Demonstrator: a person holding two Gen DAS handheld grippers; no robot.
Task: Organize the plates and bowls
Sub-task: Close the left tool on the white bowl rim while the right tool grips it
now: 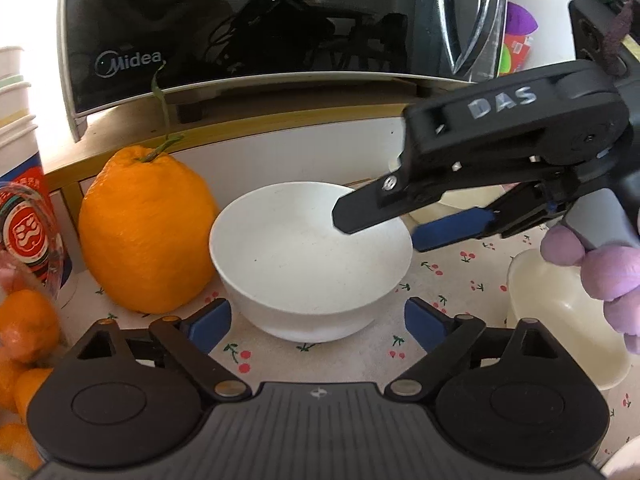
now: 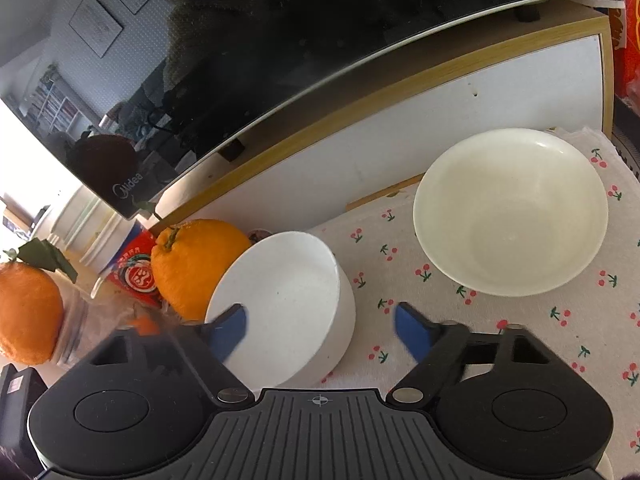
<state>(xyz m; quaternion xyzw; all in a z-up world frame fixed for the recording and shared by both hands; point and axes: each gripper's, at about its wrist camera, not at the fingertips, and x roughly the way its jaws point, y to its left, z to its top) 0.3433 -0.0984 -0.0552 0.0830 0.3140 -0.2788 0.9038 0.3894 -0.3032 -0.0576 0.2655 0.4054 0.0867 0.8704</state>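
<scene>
The matte white bowl (image 1: 310,260) sits right beside the big orange (image 1: 146,232), looks stiff, breakable and slick, so I'd pinch its rim. Right gripper (image 2: 320,332) straddles that rim, jaws apart, not clamped. Left gripper (image 1: 318,322) is wide open, empty. The cream bowl (image 2: 510,212) sits further from the orange.

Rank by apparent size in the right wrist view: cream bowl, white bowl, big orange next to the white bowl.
1. cream bowl, widest.
2. white bowl, a bit smaller, though tilted and nearer the camera, so the gap is unsure.
3. big orange, partly hidden by the white bowl.
</scene>
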